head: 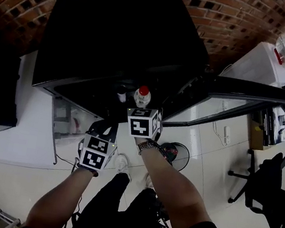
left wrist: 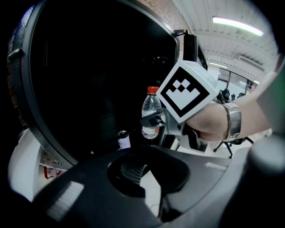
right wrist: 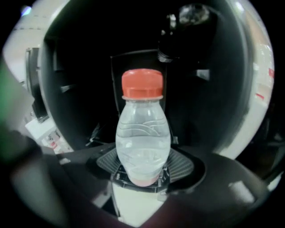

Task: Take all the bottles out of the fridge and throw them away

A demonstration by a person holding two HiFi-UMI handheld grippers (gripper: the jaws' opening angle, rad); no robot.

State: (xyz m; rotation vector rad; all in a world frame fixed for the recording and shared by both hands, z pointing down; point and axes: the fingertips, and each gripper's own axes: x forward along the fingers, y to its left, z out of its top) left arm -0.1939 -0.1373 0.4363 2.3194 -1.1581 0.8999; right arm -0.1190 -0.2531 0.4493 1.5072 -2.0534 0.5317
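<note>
The right tool [right wrist: 143, 176] is clamped on a clear water bottle [right wrist: 142, 133] with a red cap [right wrist: 142, 83]. The water bottle stands upright at the open front of the black fridge [head: 122, 33]. The left tool [left wrist: 141, 171] has its jaws apart, with nothing between them. A small bottle [left wrist: 124, 139] sits inside the fridge.

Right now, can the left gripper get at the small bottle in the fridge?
Probably yes: the fridge door is open, the small bottle stands ahead of the left gripper, whose jaws are empty, and the right gripper holds its clear bottle to one side.
</note>
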